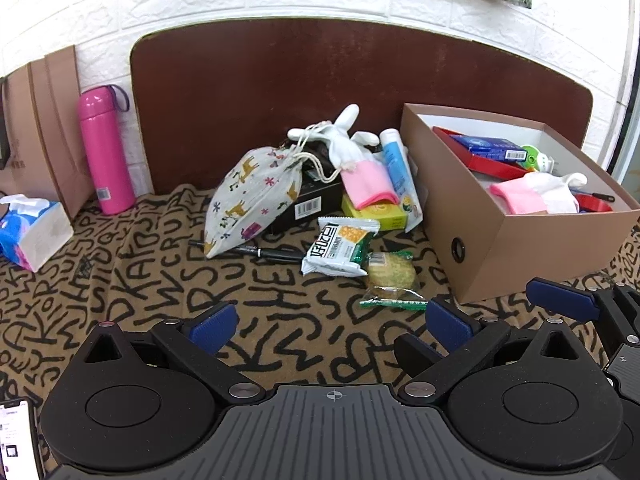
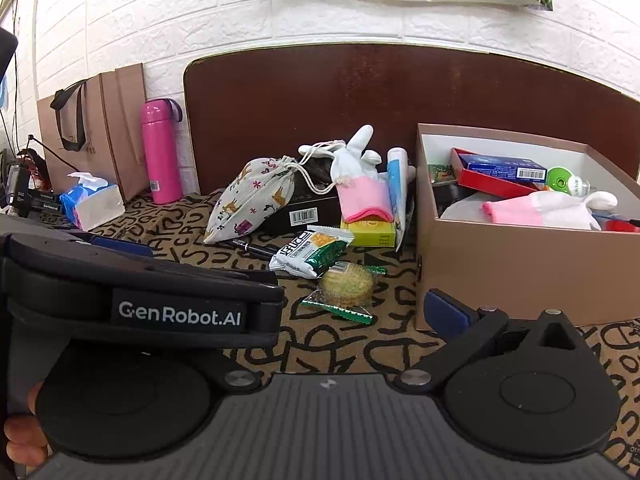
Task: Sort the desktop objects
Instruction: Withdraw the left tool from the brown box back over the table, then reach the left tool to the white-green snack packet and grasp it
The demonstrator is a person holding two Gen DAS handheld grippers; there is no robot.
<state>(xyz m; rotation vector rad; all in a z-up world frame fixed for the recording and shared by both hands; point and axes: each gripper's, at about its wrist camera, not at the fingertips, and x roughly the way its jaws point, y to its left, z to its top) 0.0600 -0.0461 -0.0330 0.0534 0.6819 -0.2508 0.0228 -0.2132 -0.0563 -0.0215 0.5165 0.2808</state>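
Observation:
A pile of loose objects lies mid-table: a printed drawstring pouch (image 1: 252, 200), a black box (image 1: 308, 204), a pink-and-white glove (image 1: 360, 168), a yellow box (image 1: 380, 212), a tube (image 1: 396, 168), a black pen (image 1: 264, 252), a snack packet (image 1: 340, 250) and a wrapped cookie (image 1: 390, 276). A brown cardboard box (image 1: 532, 256) at the right holds several items. My left gripper (image 1: 332, 322) is open and empty, short of the cookie. My right gripper (image 2: 352, 312) is open and empty; its left finger is hidden behind the left gripper's body (image 2: 140, 304).
A pink flask (image 1: 106, 152), a brown paper bag (image 1: 44, 128) and a tissue pack (image 1: 28, 228) stand at the far left. A brown board (image 1: 320, 92) leans on the white brick wall. A phone (image 1: 16, 436) shows at the lower left. The tablecloth has black letters.

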